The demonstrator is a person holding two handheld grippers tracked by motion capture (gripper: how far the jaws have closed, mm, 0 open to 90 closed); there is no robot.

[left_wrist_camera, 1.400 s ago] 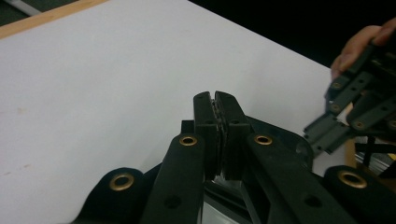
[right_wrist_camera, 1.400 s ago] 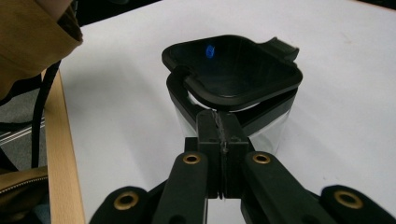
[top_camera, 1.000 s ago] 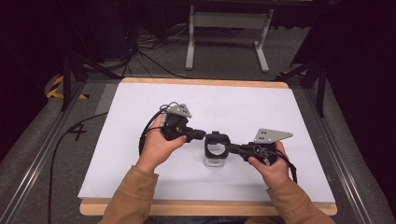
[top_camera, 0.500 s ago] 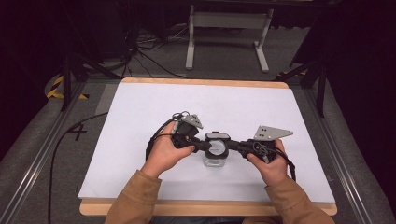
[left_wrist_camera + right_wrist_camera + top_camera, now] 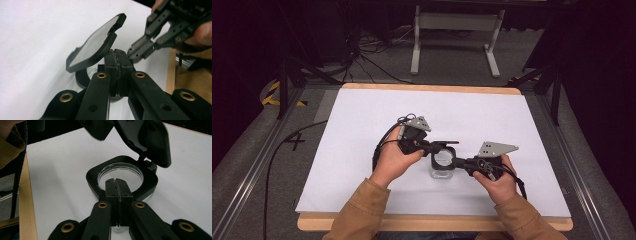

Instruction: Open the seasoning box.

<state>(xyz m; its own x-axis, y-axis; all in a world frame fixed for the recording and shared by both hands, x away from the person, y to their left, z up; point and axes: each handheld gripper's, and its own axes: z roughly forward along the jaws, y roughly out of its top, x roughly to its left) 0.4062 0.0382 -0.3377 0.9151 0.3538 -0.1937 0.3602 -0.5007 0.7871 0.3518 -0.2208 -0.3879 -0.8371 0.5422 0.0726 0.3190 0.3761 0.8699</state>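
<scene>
Item: clear jar (image 5: 120, 195), right gripper (image 5: 118, 185) fingers closed on its black rim; left gripper (image 5: 117, 58) fingers pressed together beside the raised hinged lid (image 5: 96, 42); lift the lid gently while the rim is steadied.

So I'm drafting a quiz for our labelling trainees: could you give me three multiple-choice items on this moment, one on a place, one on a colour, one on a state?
1. Where does the clear container with the black square-rimmed top stand?
A. on the white table sheet, between the two grippers
B. on the floor
C. on the wooden table edge

2. What colour is the hinged lid?
A. white
B. black
C. yellow

3. How does the lid stand?
A. pressed shut
B. lying apart on the table
C. swung up, open

Key: 1 A, the high view shows it on the white table sheet between the left gripper and right gripper; 2 B, both gripper views show it black; 3 C, it tilts above the open mouth.
</scene>
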